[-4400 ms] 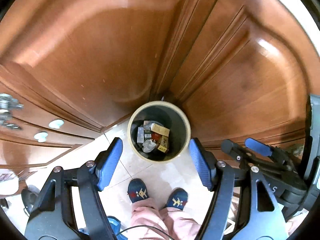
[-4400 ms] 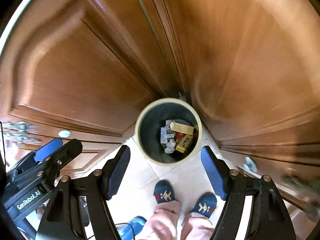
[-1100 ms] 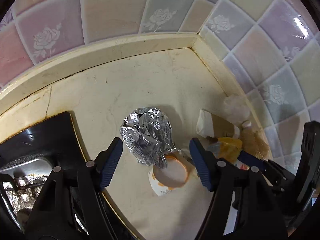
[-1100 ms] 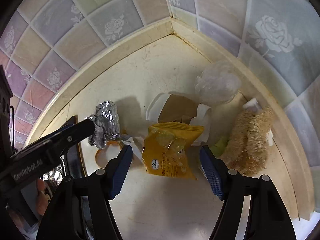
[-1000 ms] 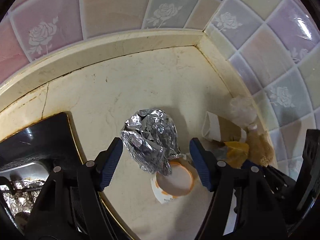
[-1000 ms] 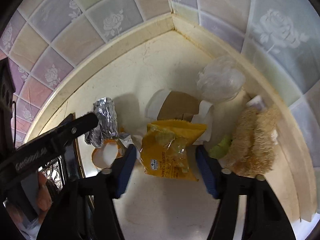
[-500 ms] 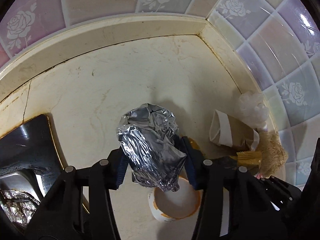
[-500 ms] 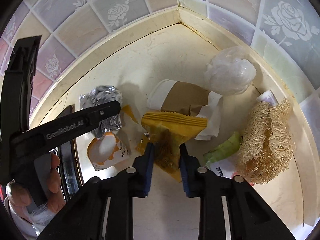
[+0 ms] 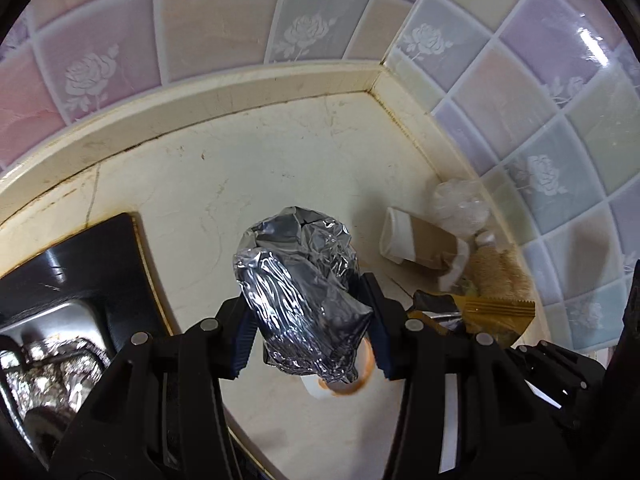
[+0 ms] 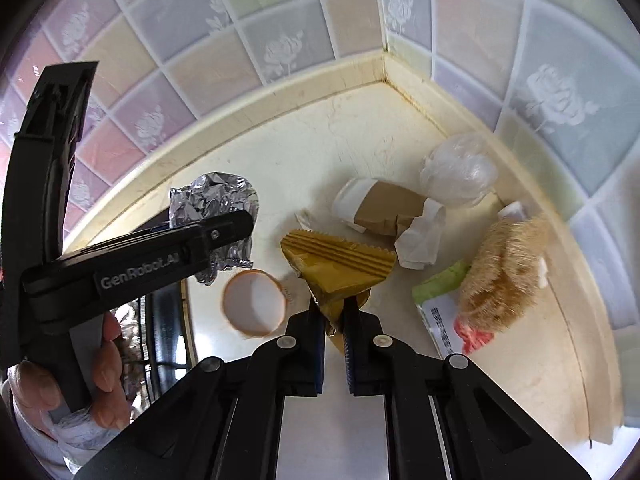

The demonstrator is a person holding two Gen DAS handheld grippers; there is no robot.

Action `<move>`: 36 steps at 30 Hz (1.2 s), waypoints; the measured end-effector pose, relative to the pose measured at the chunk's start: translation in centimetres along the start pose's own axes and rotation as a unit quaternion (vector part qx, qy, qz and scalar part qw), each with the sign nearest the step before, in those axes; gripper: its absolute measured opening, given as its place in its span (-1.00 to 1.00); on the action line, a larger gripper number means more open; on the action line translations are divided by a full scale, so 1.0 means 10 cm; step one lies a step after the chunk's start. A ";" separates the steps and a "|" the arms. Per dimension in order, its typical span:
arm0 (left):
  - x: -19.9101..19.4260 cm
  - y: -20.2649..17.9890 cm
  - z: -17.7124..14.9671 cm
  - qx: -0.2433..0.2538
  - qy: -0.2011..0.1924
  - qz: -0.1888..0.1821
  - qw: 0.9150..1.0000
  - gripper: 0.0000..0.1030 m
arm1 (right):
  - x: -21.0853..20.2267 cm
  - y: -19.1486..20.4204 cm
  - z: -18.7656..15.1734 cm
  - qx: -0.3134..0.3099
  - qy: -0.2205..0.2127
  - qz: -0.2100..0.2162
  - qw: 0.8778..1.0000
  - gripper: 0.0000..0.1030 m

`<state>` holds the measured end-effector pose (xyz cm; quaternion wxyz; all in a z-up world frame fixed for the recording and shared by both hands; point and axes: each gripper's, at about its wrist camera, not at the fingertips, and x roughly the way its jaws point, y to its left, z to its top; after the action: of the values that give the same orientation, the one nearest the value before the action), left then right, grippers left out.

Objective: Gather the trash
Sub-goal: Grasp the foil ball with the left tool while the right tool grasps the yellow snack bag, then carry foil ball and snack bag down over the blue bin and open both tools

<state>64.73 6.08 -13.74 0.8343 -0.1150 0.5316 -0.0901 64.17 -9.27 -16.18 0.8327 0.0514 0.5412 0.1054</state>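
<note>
Left gripper is clamped on the foil ball at frame center, off the counter. Right gripper pinches the yellow wrapper mid-frame, paper cup just behind it.

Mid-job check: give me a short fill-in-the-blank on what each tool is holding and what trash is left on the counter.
1. The left tool is shut on a crumpled ball of ____.
2. The right tool pinches a snack bag whose colour is ____.
3. The brown-sleeved paper cup is ____ on the countertop.
4. The clear plastic wad sits against the ____ wall.

Missing words: foil; yellow; lying on its side; tiled
</note>
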 end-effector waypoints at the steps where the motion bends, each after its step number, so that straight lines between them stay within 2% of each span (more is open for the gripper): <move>1: -0.09 -0.02 -0.02 0.001 -0.005 -0.001 1.000 -0.13 | -0.07 -0.01 -0.01 -0.001 -0.005 0.002 1.000 -0.85; 9: -0.98 -0.29 -0.32 0.019 -0.051 -0.010 0.998 -0.13 | -0.92 0.05 -0.26 -0.015 -0.056 0.030 0.998 -0.86; 17: -1.94 -0.72 -0.98 0.031 -0.102 -0.015 0.994 -0.13 | -1.95 0.09 -0.76 -0.049 -0.105 0.059 0.992 -0.85; 22: -2.40 -0.98 -1.55 0.033 -0.123 -0.014 0.992 -0.13 | -2.54 0.02 -1.22 -0.064 -0.128 0.073 0.987 -0.86; 27: -2.68 -1.17 -2.20 0.031 -0.145 -0.005 0.989 -0.13 | -3.00 -0.14 -1.83 -0.074 -0.139 0.082 0.984 -0.85; 31: -2.78 -1.30 -2.74 0.027 -0.153 0.003 0.988 -0.13 | -3.26 -0.32 -2.40 -0.069 -0.142 0.088 0.984 -0.86; 36: -2.79 -1.50 -3.49 0.021 -0.141 0.008 0.990 -0.13 | -3.40 -0.54 -3.10 -0.068 -0.127 0.096 0.985 -0.86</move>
<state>20.93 -4.06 0.52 0.9036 -0.1051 0.4079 -0.0777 23.24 -23.28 0.30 0.8824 0.0594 0.4150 0.2136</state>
